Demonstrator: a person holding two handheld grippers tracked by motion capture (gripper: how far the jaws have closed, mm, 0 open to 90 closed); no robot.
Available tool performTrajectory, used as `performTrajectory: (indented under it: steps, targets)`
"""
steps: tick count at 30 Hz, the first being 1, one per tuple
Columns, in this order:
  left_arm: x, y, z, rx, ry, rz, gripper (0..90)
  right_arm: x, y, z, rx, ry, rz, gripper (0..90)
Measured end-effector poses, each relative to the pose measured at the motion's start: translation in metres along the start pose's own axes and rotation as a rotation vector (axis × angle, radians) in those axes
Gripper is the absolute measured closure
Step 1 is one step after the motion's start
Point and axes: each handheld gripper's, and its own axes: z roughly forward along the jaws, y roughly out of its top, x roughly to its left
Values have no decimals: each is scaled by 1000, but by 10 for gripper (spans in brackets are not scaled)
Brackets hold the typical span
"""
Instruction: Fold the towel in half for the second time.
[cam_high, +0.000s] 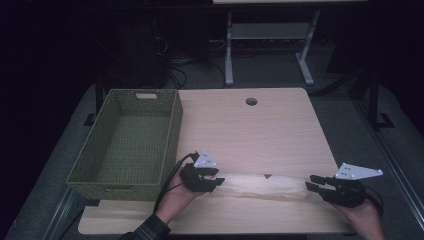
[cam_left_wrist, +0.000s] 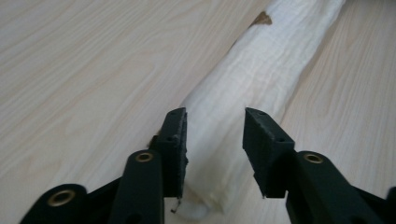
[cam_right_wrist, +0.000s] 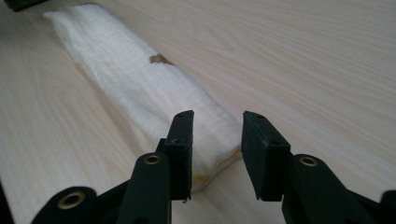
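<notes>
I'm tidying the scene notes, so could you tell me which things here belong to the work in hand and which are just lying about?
In the job:
- folded cream cloth lying flat on the table
- left gripper, jaws open at one end of the cloth
- right gripper, jaws open at the other end

Lying about:
- green woven basket, left of the cloth

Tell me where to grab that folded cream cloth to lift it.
Grip the cloth at its two short ends, one claw from each side along its length. It lies flat as a long narrow strip, so end grips should keep it from sagging or unfolding.
</notes>
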Motion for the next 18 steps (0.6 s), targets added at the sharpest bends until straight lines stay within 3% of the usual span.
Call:
performTrajectory:
  steps: [10,18]
  targets:
    - [12,26,41,23,-92,38,506,-9,15,26,29,-2,-3,629]
    - [9,32,77,97,-143,82,485,-15,11,43,86,-4,14,633]
